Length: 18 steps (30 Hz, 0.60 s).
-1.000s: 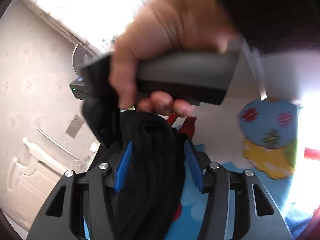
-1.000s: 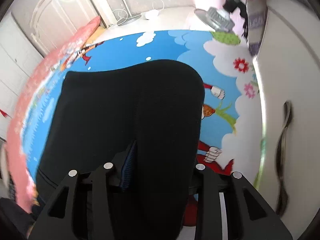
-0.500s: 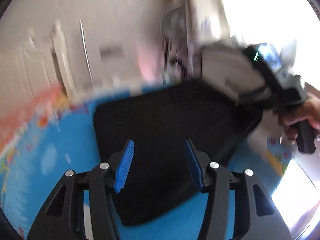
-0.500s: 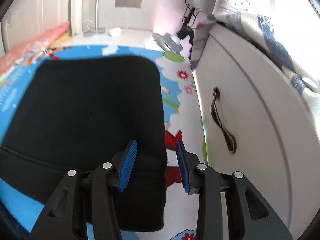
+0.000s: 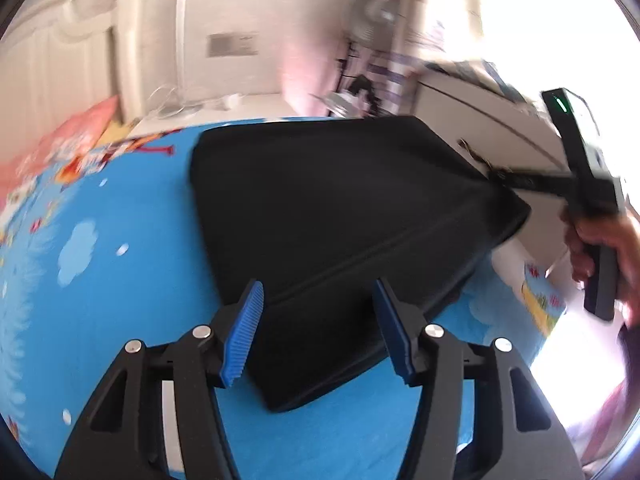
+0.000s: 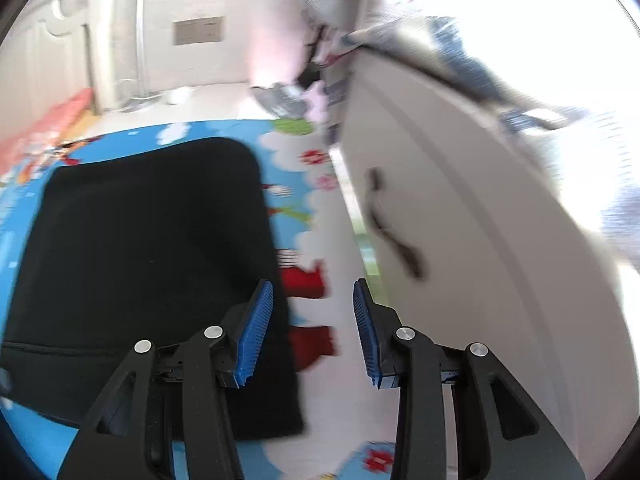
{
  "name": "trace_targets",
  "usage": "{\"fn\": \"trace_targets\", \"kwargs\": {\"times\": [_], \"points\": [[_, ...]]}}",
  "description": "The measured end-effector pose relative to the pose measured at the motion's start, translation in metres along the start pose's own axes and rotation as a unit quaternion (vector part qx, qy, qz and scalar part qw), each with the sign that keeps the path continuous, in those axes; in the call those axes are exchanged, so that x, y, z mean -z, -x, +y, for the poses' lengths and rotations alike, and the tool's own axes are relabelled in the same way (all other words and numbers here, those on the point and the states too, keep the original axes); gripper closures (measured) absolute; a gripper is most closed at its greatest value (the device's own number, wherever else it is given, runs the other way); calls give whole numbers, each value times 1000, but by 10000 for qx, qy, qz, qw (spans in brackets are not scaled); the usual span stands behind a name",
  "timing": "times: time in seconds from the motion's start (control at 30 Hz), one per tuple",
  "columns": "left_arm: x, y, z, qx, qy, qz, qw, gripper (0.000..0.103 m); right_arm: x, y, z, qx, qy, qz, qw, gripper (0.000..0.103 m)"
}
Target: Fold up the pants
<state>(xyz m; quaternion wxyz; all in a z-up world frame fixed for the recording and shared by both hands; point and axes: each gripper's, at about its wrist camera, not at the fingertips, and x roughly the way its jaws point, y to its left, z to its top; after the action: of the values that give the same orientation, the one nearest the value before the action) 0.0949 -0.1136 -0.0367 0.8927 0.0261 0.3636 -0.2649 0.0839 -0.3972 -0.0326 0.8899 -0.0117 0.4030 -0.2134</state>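
Observation:
The black pants (image 5: 340, 200) lie folded flat on the blue cartoon play mat (image 5: 120, 260). My left gripper (image 5: 318, 286) hovers over their near end, jaws opening, with cloth below the blue pads but not pinched. In the left wrist view a hand (image 5: 600, 240) holds the other gripper at the pants' right corner. In the right wrist view my right gripper (image 6: 313, 284) is open with only mat between its pads. Its left finger (image 6: 256, 320) overlaps the right edge of the pants (image 6: 152, 240).
A white cabinet (image 6: 460, 240) with a dark handle (image 6: 392, 236) stands close on the right of the mat. A fan (image 5: 376, 4) and a wall are at the back. A red-orange mat edge (image 5: 72, 136) lies at the far left.
A second ago both grippers had black cloth between their pads, bunched in the left. Now the pants lie flat and both grippers are free of them. The left view has swung round.

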Motion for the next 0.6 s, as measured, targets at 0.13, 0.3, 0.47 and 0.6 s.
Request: {"fn": "trace_targets", "kwargs": {"times": [0.13,0.3,0.47,0.6], "points": [[-7,16,38,-115,679,-188,9974,46,0,28,-3,-183,-61,-265,9995,70],[-45,6,84,87,1223,-233,9922,56,-10,44,27,-1028,202,-584,9928,70],[-89,-59,154,824,2502,265,9643,56,-4,20,55,-1033,477,-304,9930,70],[-97,-125,200,1517,3510,852,9201,39,13,-5,59,-918,531,-54,9943,70]]}}
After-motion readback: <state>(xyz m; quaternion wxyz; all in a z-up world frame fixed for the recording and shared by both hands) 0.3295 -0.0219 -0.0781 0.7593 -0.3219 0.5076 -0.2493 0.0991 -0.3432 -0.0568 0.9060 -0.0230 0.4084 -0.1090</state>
